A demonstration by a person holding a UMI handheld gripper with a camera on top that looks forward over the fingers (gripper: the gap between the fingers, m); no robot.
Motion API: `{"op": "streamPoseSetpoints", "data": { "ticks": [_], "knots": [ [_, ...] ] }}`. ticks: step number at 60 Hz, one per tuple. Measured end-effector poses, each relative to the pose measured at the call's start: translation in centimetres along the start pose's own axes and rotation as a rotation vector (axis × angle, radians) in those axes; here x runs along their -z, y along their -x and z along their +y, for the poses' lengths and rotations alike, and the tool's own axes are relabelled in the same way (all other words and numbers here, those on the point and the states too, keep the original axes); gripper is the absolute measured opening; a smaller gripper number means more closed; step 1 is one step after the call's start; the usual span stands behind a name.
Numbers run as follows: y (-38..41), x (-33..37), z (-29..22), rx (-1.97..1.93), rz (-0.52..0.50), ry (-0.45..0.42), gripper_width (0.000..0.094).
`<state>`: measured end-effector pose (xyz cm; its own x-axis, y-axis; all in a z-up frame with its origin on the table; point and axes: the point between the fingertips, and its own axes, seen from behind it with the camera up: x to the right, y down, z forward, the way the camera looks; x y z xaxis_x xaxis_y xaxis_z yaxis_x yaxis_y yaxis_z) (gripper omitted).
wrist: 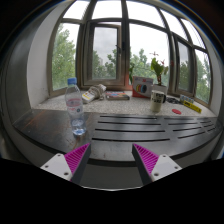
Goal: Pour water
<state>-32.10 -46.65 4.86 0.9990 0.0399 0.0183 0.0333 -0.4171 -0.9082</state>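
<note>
Gripper view: we're hovering the claw [112,160] wide open, probably lining up on the bottle [75,105] standing ahead.

The water bottle [75,106] is clear, glossy plastic with a pale cap. The counter [140,128] looks smooth and faintly reflective, possibly polished stone. The hand-held gripper [112,158], fingers spread apart, has matt magenta pads [77,156] with a ribbed texture on pale, smooth finger bodies.
</note>
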Motion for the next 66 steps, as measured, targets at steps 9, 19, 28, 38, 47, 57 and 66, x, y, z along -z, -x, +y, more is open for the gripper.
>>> {"op": "streamPoseSetpoints", "data": {
  "ticks": [9, 19, 28, 38, 47, 57, 66],
  "knots": [
    [9.0, -5.6, -3.6, 0.002, -0.083, -0.061, 0.0849],
    [13.5, -11.6, -7.8, 0.013, -0.087, -0.139, 0.0838],
    [14.7, -15.5, -9.9, 0.024, -0.071, -0.193, 0.0688],
    [14.2, -16.7, -10.9, 0.025, -0.058, -0.240, 0.0432],
    [14.0, -17.0, -11.2, 0.027, -0.075, -0.255, 0.0289],
    [14.1, -16.1, -12.9, -0.007, -0.117, -0.270, 0.0288],
    [14.1, -13.0, -19.8, -0.150, -0.232, -0.349, 0.0288]
  ]
}}
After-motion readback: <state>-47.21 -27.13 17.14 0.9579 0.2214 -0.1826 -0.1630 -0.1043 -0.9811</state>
